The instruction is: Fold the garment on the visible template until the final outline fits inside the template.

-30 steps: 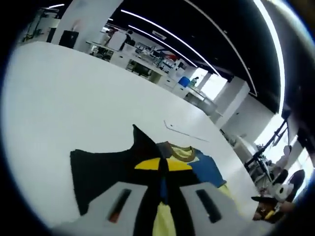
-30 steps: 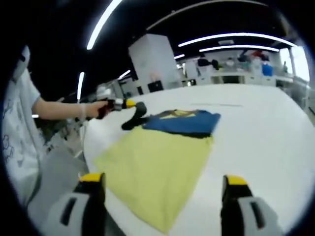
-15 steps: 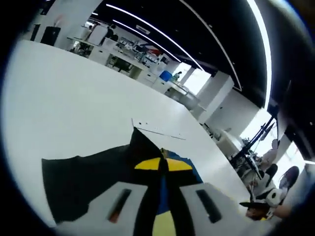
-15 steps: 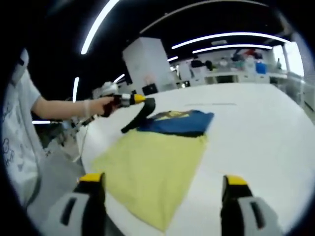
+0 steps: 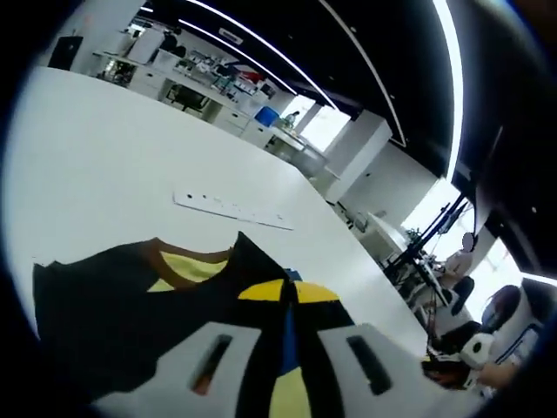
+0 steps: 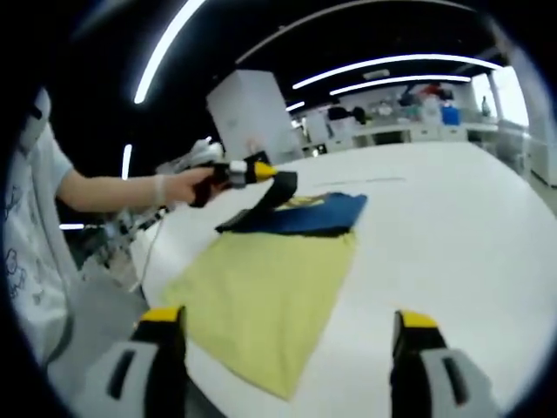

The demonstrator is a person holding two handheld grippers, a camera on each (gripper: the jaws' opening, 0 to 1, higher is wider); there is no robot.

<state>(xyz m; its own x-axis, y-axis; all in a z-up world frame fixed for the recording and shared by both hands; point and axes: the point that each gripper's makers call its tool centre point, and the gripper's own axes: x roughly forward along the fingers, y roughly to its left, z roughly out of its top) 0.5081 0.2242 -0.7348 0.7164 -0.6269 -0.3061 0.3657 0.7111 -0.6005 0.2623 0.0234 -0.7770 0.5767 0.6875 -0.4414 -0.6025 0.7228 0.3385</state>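
Observation:
The garment lies on the white table: a yellow body [image 6: 261,296], a blue upper part [image 6: 309,213] and a black sleeve [image 6: 265,198]. My left gripper [image 6: 261,171], in a person's hand, is shut on the sleeve and holds it lifted above the blue part. In the left gripper view my left gripper [image 5: 285,292] pinches black cloth [image 5: 113,305], which hangs out to the left. A brown collar [image 5: 187,272] with yellow lining shows there. My right gripper [image 6: 289,318] is open over the garment's yellow near edge, holding nothing.
A thin white template strip [image 5: 231,209] lies on the table beyond the garment; in the right gripper view a faint line [image 6: 374,181] shows there. The person's forearm [image 6: 113,192] reaches in from the left. Desks and equipment stand far behind the white table [image 6: 452,226].
My left gripper has carried the black sleeve up and over toward the blue part. The cloth now spreads wider in the left gripper view, showing the collar. My right gripper stayed open in place.

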